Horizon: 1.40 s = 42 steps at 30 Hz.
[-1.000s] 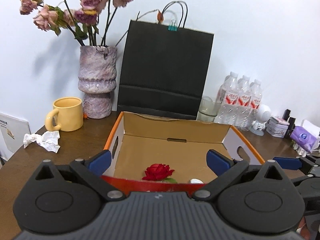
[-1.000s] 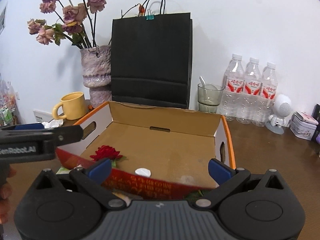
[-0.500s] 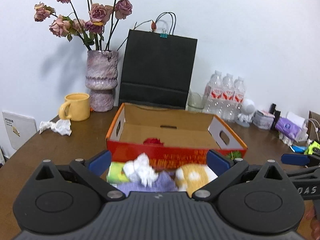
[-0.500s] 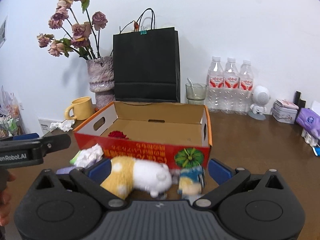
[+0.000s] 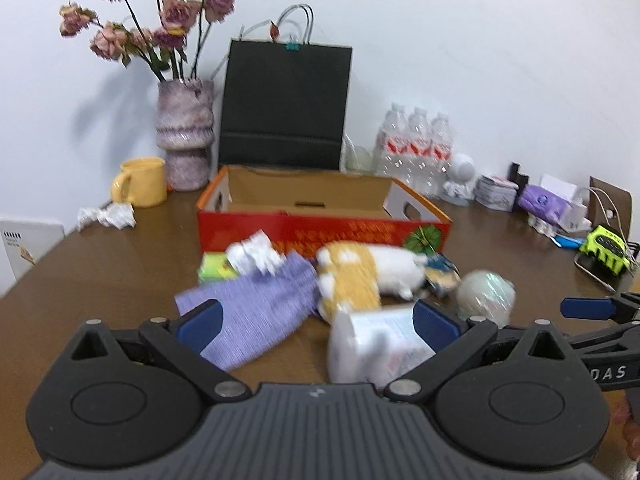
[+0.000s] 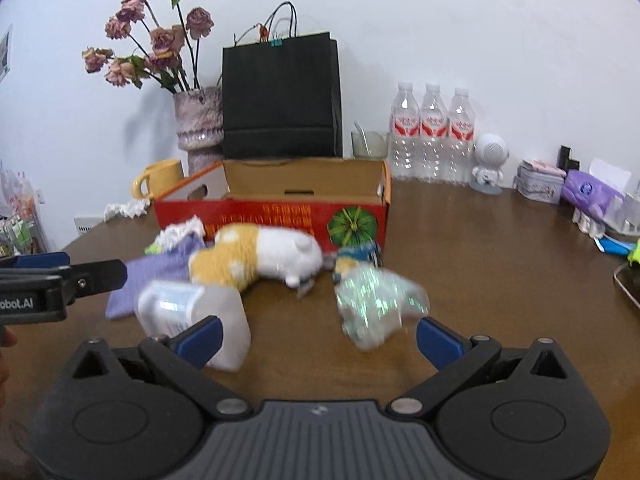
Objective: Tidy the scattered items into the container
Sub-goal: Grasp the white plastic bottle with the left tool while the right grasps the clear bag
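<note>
A red cardboard box (image 5: 320,228) (image 6: 272,216) stands open on the brown table. In front of it lie a yellow-and-white plush toy (image 5: 368,272) (image 6: 256,258), a purple cloth (image 5: 256,308) (image 6: 156,276), a crumpled white tissue (image 5: 256,254), a green packet (image 5: 214,268), a translucent plastic container (image 5: 380,348) (image 6: 192,316), a shiny crinkled wrapper (image 5: 486,296) (image 6: 376,304) and a small blue pack (image 6: 356,258). My left gripper (image 5: 316,320) is open and empty above the cloth and container. My right gripper (image 6: 320,336) is open and empty, between container and wrapper.
A vase of dried roses (image 5: 184,136), a yellow mug (image 5: 140,182), a black paper bag (image 5: 286,104), water bottles (image 5: 416,148) and a white figurine (image 5: 460,180) stand behind the box. Crumpled paper (image 5: 106,216) lies left. Small clutter (image 5: 560,208) sits at the right.
Both grippers have pulled back and up from over the box; the scattered items in front of it have come into view. Both stay open.
</note>
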Motion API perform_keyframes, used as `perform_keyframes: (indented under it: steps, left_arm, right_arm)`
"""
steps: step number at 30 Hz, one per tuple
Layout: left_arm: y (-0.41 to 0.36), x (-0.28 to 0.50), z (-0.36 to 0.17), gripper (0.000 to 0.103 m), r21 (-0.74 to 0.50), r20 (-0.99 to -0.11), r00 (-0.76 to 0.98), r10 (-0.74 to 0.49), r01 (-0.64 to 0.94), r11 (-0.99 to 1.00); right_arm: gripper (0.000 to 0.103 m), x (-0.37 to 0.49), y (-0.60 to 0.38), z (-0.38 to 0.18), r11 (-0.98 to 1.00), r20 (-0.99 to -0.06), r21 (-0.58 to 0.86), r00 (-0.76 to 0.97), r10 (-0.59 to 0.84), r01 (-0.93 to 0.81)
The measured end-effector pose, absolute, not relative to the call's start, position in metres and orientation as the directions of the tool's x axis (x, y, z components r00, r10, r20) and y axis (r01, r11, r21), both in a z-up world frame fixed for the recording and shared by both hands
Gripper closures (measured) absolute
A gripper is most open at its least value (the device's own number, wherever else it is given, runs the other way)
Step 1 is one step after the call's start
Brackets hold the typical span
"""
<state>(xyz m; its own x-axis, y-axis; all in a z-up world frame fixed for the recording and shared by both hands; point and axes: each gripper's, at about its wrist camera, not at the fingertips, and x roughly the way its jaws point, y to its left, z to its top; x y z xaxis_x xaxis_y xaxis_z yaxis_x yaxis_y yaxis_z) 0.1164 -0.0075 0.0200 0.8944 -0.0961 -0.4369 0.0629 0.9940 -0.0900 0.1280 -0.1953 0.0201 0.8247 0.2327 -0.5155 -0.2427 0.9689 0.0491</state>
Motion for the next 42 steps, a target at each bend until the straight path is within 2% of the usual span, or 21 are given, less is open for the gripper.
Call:
perform_keyframes:
  steps: [12,19,26,28,31,32,33,35,38,42]
  left_arm:
    - [-0.050,0.133,-0.005,0.000,-0.098,-0.486,0.869,-0.090,0.048,0.994]
    - [-0.071,0.150,-0.014,0.000,-0.081,-0.505,0.863,-0.027,-0.016,0.997]
    - [-0.079,0.169,-0.021,0.000,-0.048,-0.532,0.844,0.072,-0.114,0.992]
    - [-0.078,0.172,-0.023,0.000,-0.049,-0.539,0.838,0.078,-0.124,0.991]
    - [-0.079,0.174,-0.023,0.005,-0.053,-0.539,0.839,0.082,-0.130,0.990]
    - [-0.078,0.174,-0.023,0.011,-0.058,-0.538,0.840,0.075,-0.126,0.990]
    - [-0.078,0.174,-0.023,0.019,-0.064,-0.540,0.839,0.068,-0.121,0.991]
    - [-0.077,0.174,-0.023,0.019,-0.065,-0.540,0.839,0.065,-0.118,0.991]
    - [-0.075,0.172,-0.023,0.019,-0.083,-0.536,0.843,0.047,-0.107,0.991]
    - [-0.072,0.168,-0.022,0.019,-0.096,-0.529,0.848,0.038,-0.104,0.990]
  right_arm:
    - [0.000,0.132,-0.228,0.001,0.981,-0.546,0.028,0.819,0.177,-0.193]
    - [0.002,0.154,-0.237,-0.001,0.973,-0.551,0.001,0.812,0.194,-0.232]
    - [0.009,0.193,-0.234,-0.004,0.950,-0.566,-0.033,0.790,0.238,-0.310]
    - [0.013,0.203,-0.232,-0.007,0.947,-0.565,-0.040,0.789,0.243,-0.320]
    - [0.025,0.215,-0.228,-0.012,0.940,-0.574,-0.025,0.775,0.265,-0.340]
    - [0.036,0.219,-0.228,-0.014,0.938,-0.580,-0.007,0.766,0.279,-0.346]
    - [0.053,0.221,-0.227,-0.016,0.936,-0.586,0.013,0.755,0.293,-0.353]
    - [0.070,0.221,-0.228,-0.018,0.932,-0.589,0.039,0.745,0.313,-0.361]
    - [0.078,0.212,-0.229,-0.014,0.922,-0.561,0.048,0.753,0.343,-0.384]
    - [0.080,0.199,-0.229,-0.008,0.917,-0.531,0.048,0.768,0.358,-0.395]
